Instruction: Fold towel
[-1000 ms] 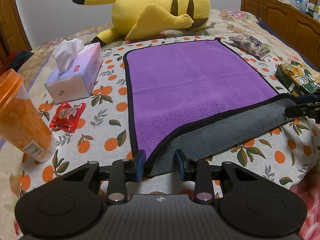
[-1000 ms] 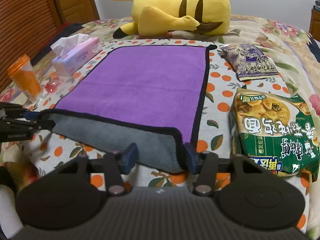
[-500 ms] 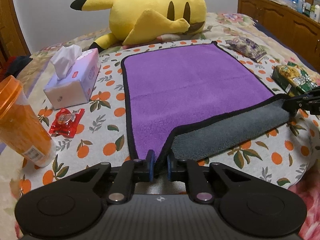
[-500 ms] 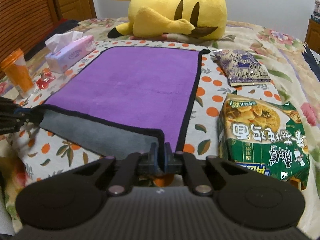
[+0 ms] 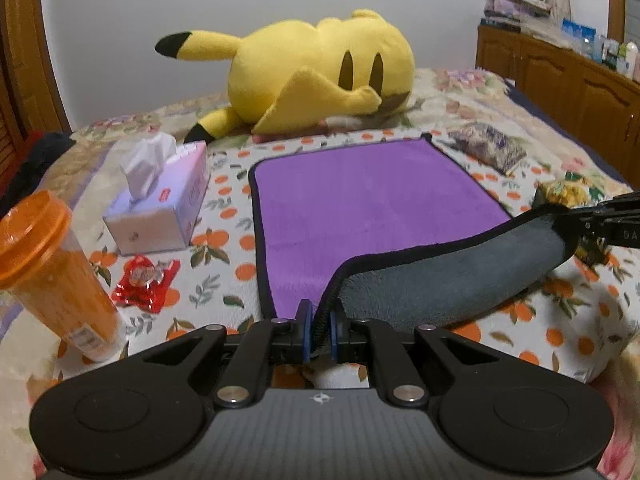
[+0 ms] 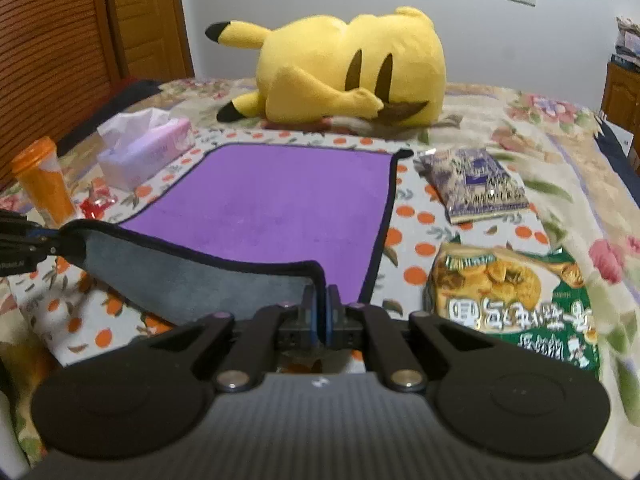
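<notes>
Towel [image 5: 372,196]: purple, centre frame on bed [image 5: 560,332]; near edge off bed, grey underside showing.
Left hand-held gripper [image 5: 319,326]: open a second ago, now clenched on near-left corner, bottom centre.
Right hand-held gripper [image 6: 321,314]: likewise clenched on near-right corner.
Change: both corners pinched, hem raised since half a second back.
Meaning: grasp secured; likely next, carry hem toward plush [image 5: 320,76], upper centre.

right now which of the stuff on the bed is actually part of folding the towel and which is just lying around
Part of the job:
- purple towel, near edge lifted
- left gripper, shut on the near left corner
- right gripper, shut on the near right corner

Just lying about:
- yellow plush
- tissue box
- orange cup
- red wrapper
- purple snack bag
- green noodle packet
</notes>
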Motion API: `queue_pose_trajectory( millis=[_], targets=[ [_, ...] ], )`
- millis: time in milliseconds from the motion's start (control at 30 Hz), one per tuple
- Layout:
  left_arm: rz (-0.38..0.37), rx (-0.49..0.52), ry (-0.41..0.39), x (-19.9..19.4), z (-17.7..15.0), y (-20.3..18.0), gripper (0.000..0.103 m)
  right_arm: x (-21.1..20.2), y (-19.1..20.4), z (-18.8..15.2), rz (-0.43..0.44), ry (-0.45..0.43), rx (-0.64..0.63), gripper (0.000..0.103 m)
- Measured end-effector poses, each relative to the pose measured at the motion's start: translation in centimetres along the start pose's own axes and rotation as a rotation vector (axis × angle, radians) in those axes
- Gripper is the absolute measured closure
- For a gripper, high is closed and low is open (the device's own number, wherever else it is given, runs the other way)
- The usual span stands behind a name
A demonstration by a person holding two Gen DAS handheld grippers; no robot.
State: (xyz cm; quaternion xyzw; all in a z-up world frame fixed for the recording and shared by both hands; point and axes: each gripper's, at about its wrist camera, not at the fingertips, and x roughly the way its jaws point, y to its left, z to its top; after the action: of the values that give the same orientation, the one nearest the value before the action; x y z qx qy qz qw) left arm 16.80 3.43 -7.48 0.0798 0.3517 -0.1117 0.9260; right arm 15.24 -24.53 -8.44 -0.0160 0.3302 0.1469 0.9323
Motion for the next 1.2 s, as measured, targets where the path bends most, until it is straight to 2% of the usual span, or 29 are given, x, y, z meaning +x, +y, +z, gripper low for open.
queue_pose_trajectory(
  millis=[267, 1200],
  targets=[
    [0.005, -0.021, -0.027, 0.3, 0.9, 0.5, 0.096, 0.0, -0.2, 1.0, -0.003, -0.049, -0.018, 0.098],
    [0.003, 0.008, -0.014, 4.7, 2.3, 0.9, 0.097, 3.5, -0.9, 1.3, -0.015, -0.033, -0.100, 0.099]
  ],
)
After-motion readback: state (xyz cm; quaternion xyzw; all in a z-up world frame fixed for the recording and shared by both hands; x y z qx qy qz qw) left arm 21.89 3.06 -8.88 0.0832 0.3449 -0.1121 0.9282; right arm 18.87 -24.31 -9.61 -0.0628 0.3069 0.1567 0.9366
